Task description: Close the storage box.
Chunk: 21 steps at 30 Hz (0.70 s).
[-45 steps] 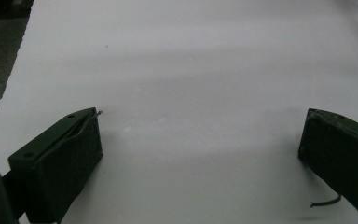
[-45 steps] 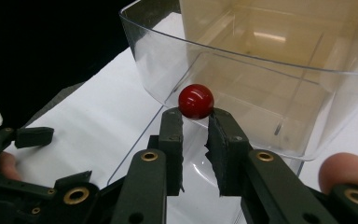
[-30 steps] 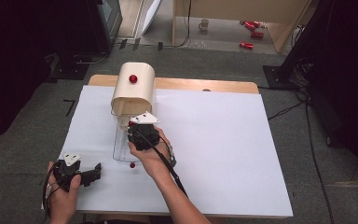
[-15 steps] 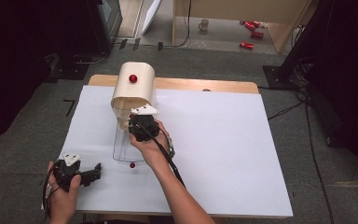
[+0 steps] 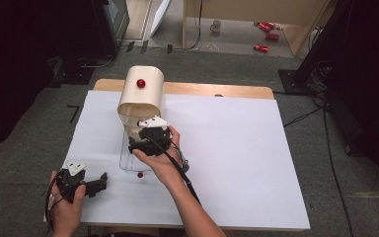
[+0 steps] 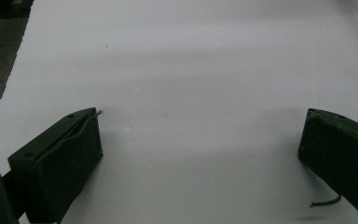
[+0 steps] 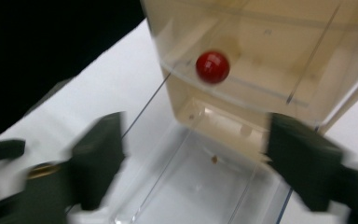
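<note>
A cream box with a rounded top (image 5: pixel 140 96) stands at the back left of the white sheet, with a red knob (image 5: pixel 140 83) on top. A clear tray (image 5: pixel 128 160) lies pulled out in front of it, a small red knob (image 5: pixel 139 175) at its near end. My right gripper (image 5: pixel 142 127) hovers over the tray at the box's mouth. Its jaws have just been opening and nothing is between them. In the right gripper view, the right gripper (image 7: pixel 200 158) faces a clear panel with a red knob (image 7: pixel 212 66). My left gripper (image 6: pixel 200 154) stands open over bare paper.
The white sheet (image 5: pixel 227 148) covers a wooden table (image 5: pixel 217 90). My left gripper (image 5: pixel 98 181) rests near the front left corner. The right gripper's black cable (image 5: pixel 180 170) trails along the forearm. A mug (image 5: pixel 216 25) and red cans (image 5: pixel 265 27) lie on the floor beyond.
The right hand has shifted a little away from the person toward the box's mouth. The left hand has stayed put.
</note>
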{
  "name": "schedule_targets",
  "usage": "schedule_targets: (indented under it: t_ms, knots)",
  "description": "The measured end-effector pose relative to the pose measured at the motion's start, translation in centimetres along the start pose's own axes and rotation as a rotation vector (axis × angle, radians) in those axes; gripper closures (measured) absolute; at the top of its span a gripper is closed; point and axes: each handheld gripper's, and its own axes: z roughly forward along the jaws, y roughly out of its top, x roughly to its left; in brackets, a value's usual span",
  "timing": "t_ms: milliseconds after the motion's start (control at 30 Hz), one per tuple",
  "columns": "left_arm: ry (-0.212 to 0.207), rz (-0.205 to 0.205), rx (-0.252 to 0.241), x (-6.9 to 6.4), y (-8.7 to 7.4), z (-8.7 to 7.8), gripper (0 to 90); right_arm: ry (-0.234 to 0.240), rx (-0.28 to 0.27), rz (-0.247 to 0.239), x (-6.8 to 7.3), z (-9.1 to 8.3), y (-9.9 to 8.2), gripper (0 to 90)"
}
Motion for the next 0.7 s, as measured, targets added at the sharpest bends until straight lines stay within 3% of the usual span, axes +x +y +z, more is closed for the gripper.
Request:
schedule_targets:
  t_ms: [67,100,400,700]
  knots:
    - [0.0,0.0,0.0,0.0,0.0,0.0,0.0,-0.005,0.018,-0.01,0.3,-0.2,-0.3,1.2]
    - [0.0,0.0,0.0,0.0,0.0,0.0,0.0,-0.014,0.029,-0.016,0.5,-0.3,-0.4,0.0]
    - [0.0,0.005,0.006,0.0,0.0,0.0,0.0,-0.046,0.025,-0.024,1.5,-1.7,-2.3,0.0]
    - [0.004,-0.007,0.001,-0.1,0.1,0.1,0.0,-0.045,0.022,-0.021,2.1,-3.1,-4.4,0.0]
